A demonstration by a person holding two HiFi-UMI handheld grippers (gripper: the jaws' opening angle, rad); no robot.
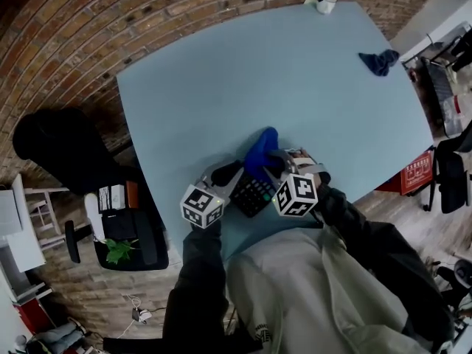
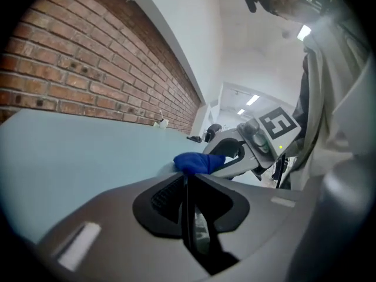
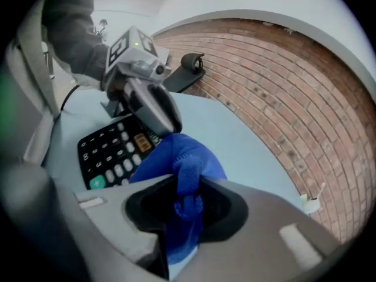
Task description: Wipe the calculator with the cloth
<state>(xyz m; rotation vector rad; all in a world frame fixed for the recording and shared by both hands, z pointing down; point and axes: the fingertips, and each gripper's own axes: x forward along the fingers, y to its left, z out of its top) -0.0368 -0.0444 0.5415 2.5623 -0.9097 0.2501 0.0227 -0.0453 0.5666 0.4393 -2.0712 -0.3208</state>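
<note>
1. We are looking down, in the head view, on a pale blue table (image 1: 295, 87). The calculator (image 1: 252, 192) is lying close to the table's near edge, just in front of the person (image 1: 310, 293).
2. The left tongs (image 1: 230, 175) are pinching the calculator at its left end. The left gripper view is showing the jaws drawn almost together on a thin edge, with no keys visible.
3. The right gripper view is showing what the other views are missing: rows of pale keys, one green key and an orange label. In it the right tongs (image 1: 279, 161) are pressing on a bunched blue cloth (image 1: 262, 153), which is covering the calculator's far right part.
4. The two tongs are sitting just beside each other over the calculator, leaving little space between them. Beyond them a wide stretch of bare table is running to the far edge.
5. Well apart from the work, a white cup (image 1: 324, 3) is standing at the far edge and a dark blue rag (image 1: 379, 61) is lying near the right edge. A brick wall (image 1: 110, 21) is curving round the table's far and left sides, with a black chair (image 1: 51, 146) beside it.
</note>
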